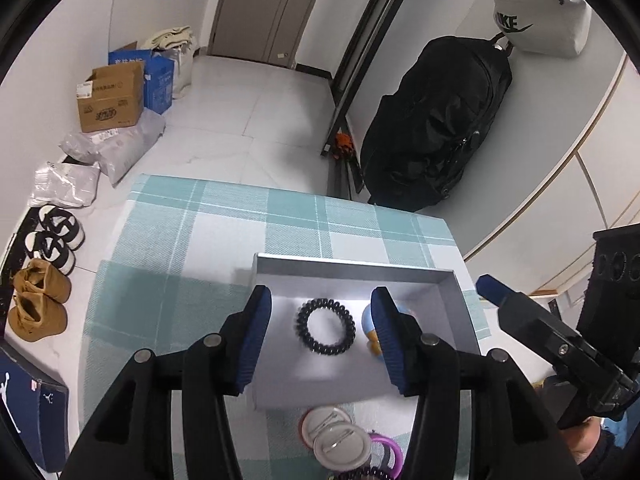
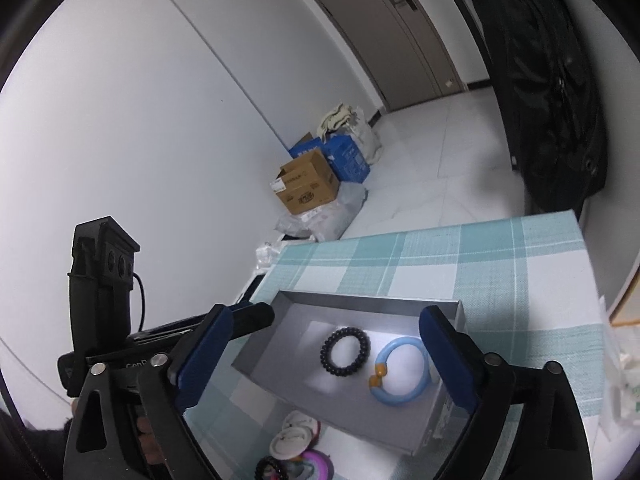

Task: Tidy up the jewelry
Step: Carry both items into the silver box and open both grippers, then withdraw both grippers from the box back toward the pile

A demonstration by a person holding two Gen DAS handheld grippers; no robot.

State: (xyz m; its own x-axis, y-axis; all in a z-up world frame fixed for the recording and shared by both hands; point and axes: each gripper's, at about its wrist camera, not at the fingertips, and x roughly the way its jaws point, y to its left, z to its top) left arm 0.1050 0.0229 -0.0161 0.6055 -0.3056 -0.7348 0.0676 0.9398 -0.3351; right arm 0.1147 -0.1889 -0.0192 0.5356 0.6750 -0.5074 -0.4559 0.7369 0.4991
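Observation:
A shallow grey box lies on the teal checked tablecloth. Inside it rest a black spiral hair tie and a light blue ring with amber beads, half hidden behind a pad in the left wrist view. My left gripper hovers open over the box, the black tie between its pads but untouched. My right gripper stands wide open above the box with nothing held. In front of the box lie white round badges, a purple tie and another black spiral tie.
Shoes, cardboard boxes and plastic bags line the floor at the left wall. A black bag hangs beyond the table's far edge. The other gripper shows at each view's side.

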